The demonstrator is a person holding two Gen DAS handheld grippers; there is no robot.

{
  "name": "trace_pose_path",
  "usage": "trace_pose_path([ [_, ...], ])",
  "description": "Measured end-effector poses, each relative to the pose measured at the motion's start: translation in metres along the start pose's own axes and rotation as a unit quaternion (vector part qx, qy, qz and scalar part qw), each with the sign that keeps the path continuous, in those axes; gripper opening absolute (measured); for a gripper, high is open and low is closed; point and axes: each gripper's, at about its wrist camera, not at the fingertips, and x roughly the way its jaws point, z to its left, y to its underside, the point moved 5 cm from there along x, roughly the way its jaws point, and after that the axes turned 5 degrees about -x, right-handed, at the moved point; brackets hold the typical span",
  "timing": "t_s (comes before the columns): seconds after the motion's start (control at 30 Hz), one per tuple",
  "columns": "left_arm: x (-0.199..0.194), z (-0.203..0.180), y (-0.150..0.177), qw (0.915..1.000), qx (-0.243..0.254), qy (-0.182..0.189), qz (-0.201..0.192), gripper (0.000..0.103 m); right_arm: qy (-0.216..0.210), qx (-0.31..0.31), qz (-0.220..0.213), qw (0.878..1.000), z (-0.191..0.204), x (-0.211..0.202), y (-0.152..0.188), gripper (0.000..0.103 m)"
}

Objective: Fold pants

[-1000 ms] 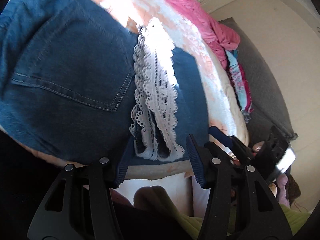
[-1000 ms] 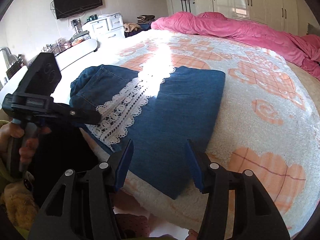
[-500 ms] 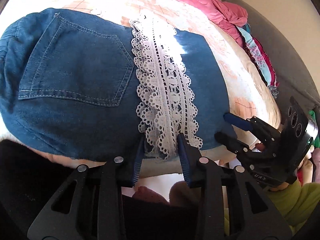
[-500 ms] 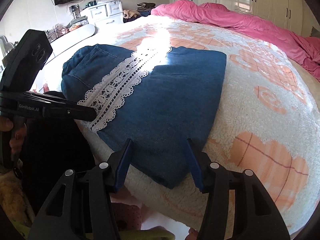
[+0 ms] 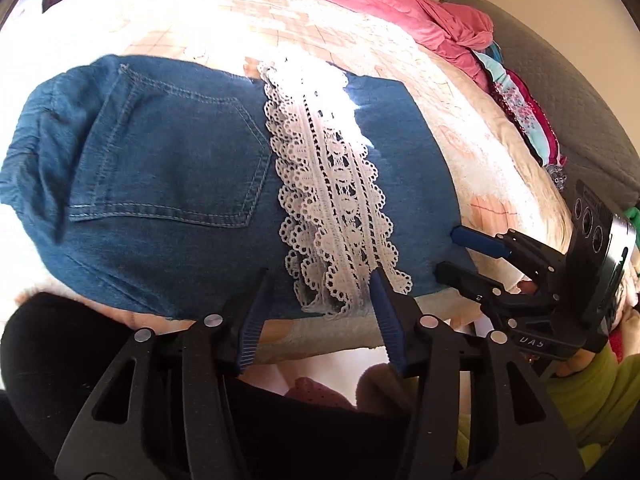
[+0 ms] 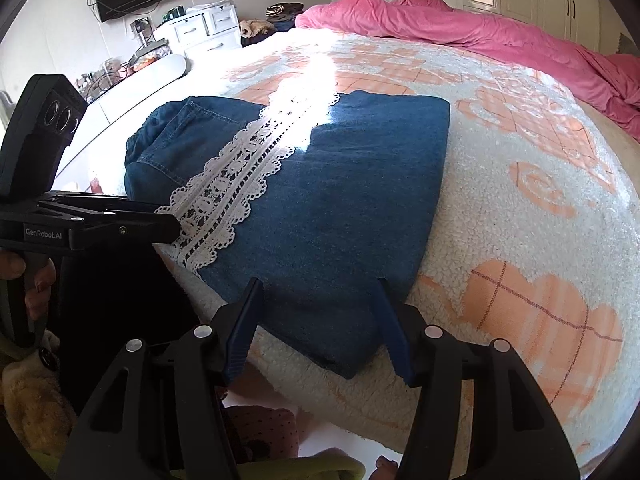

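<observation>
pants (image 5: 208, 184) folded, just beyond both tools

Black handheld grippers, olive-green sleeves.
Left gripper (image 5: 320, 312) and right gripper (image 6: 320, 320) built alike: matte black plastic frames with triangular cut-outs, round silver screws at the pivots, ribbed dark-blue pads (image 5: 250, 334) inside each finger. White lettering "GenRobot.AI" (image 6: 43, 233) along one side of the body, boxy black camera housing (image 6: 56, 116) with round lenses on top. Yellow-green sleeve (image 5: 592, 392) at the wrist behind the right-hand handle.
</observation>
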Motion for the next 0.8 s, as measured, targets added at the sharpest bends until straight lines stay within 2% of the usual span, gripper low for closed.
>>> trace_pose_path([
  [0.03,-0.002,0.000,0.000,1.0000,0.000,0.000,-0.003,0.047,-0.001,0.003,-0.001,1.000,0.000,-0.001,0.000,0.055],
  [0.13,-0.006,-0.001,-0.001,0.9999,0.002,-0.009,-0.011,0.052,-0.001,0.010,-0.005,1.000,0.000,-0.006,0.000,0.067],
  [0.23,-0.012,0.001,-0.002,0.9997,0.002,-0.016,-0.017,0.059,0.005,0.011,-0.009,1.000,-0.001,-0.011,-0.002,0.067],
  [0.37,-0.020,0.002,-0.004,0.9993,0.002,-0.026,-0.027,0.067,0.009,0.019,-0.018,1.000,-0.006,-0.019,-0.006,0.074],
  [0.47,-0.031,0.008,-0.006,0.9982,0.004,-0.046,-0.040,0.073,0.015,0.018,-0.024,0.999,-0.007,-0.022,-0.010,0.075],
  [0.5,-0.035,0.010,-0.006,0.9978,0.007,-0.048,-0.045,0.077,0.016,0.020,-0.024,0.999,-0.007,-0.023,-0.012,0.079],
  [0.53,-0.039,0.010,-0.007,0.9973,0.008,-0.051,-0.052,0.080,0.019,0.022,-0.026,0.999,-0.007,-0.024,-0.013,0.086],
  [0.57,-0.044,0.012,-0.007,0.9968,0.008,-0.054,-0.059,0.085,0.018,0.023,-0.030,0.999,-0.007,-0.026,-0.015,0.086],
  [0.8,-0.062,0.023,-0.011,0.9935,-0.008,-0.076,-0.085,0.093,0.021,0.015,-0.043,0.999,0.000,-0.032,-0.030,0.086],
])
